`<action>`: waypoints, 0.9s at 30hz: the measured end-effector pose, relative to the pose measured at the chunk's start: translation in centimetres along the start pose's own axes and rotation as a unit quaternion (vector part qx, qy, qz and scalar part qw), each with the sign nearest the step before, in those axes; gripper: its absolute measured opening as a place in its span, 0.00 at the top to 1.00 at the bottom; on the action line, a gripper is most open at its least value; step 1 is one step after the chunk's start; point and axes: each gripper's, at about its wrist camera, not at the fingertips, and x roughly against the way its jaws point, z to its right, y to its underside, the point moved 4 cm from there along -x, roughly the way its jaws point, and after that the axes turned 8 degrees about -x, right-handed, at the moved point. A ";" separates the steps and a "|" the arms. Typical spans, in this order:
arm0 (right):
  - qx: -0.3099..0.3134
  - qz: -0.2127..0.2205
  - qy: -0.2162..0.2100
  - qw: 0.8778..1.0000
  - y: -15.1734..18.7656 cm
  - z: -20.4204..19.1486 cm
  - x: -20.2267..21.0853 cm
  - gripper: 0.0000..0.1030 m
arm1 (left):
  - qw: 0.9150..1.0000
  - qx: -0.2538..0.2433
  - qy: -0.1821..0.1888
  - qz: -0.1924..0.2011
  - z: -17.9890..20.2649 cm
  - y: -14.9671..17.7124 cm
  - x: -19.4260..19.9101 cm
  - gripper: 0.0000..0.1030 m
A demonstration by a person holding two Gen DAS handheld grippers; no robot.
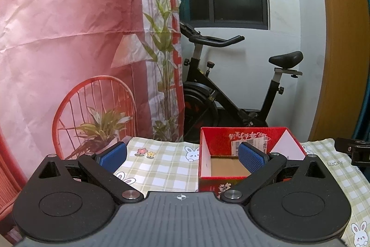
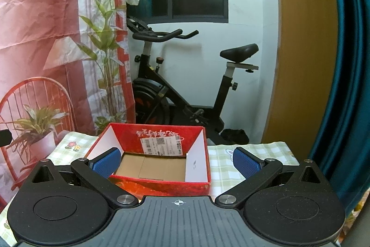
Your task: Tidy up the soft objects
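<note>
A red cardboard box (image 1: 245,134) with white inner flaps and a brown bottom stands open and empty on the checked tablecloth (image 1: 161,168). My left gripper (image 1: 182,157) is open above the cloth, its right blue pad in front of the box's left half. In the right wrist view the same box (image 2: 161,138) sits straight ahead, and my right gripper (image 2: 177,163) is open in front of it, nothing between its pads. No soft object shows in either view.
The table's far edge runs just behind the box. Beyond it stand a black exercise bike (image 2: 185,75), a printed pink backdrop (image 1: 69,38) at left, and a yellow-brown door panel (image 2: 305,50) with a teal curtain (image 2: 346,85) at right. Part of the other gripper (image 1: 356,149) shows at right.
</note>
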 end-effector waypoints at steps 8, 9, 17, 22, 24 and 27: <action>-0.008 0.007 -0.006 1.000 0.3 0.1 -0.1 0.00 | 1.000 -0.010 0.014 -0.006 0.7 0.7 -0.7 0.00; -0.013 0.010 -0.011 1.000 0.7 0.3 -0.3 0.00 | 1.000 -0.016 0.019 -0.009 0.9 1.1 -1.2 0.00; -0.032 -0.019 0.009 0.999 6.5 2.8 -5.5 0.00 | 0.997 -0.036 -0.003 -0.071 1.9 7.6 -9.1 0.00; -0.023 -0.066 0.027 0.997 10.4 3.8 -9.1 0.00 | 0.990 -0.004 0.057 -0.132 1.6 10.2 -13.7 0.00; -0.019 -0.076 0.038 0.996 11.4 4.5 -10.5 0.00 | 0.988 -0.015 0.045 -0.147 1.6 10.7 -15.0 0.00; -0.049 -0.104 0.008 0.993 12.3 5.2 -12.7 0.00 | 0.985 0.014 0.076 -0.154 1.1 10.9 -16.5 0.00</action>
